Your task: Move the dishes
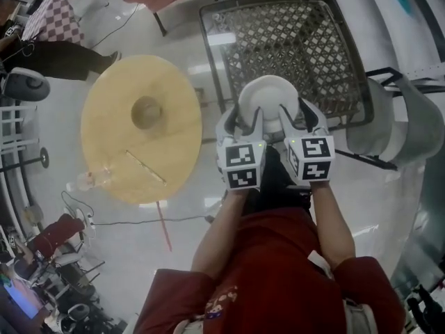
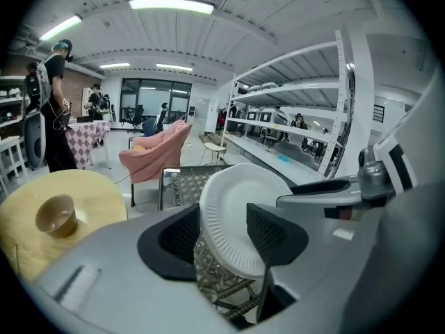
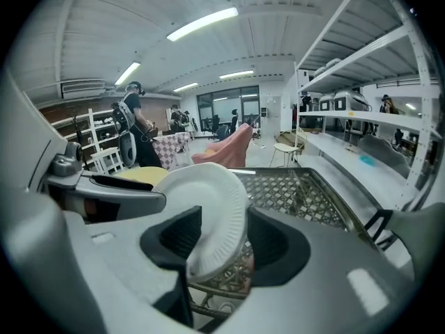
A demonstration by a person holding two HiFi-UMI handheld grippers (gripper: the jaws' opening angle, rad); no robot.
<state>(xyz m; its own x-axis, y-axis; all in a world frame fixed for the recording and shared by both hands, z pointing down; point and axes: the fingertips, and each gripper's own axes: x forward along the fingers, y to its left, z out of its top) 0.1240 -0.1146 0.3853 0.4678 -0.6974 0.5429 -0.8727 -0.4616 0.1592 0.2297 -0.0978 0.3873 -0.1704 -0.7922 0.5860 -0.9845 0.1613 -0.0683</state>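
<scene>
**Paper plate pinched from both sides over the mesh table**
The white plate (image 1: 268, 99) hangs tilted above the near edge of the mesh table (image 1: 313, 40). The left gripper (image 1: 240, 120) clamps its left rim and the right gripper (image 1: 295, 117) its right rim. It looks light, thin and easily buckled, so the stiffer fluted rim is probably the best hold, squeezed gently.

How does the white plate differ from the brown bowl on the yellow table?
The plate is white and shallow with a fluted rim; the bowl is brown and deep. The plate is held by the left gripper and right gripper over the mesh table; the bowl stands untouched on the yellow table. Both are round.
</scene>
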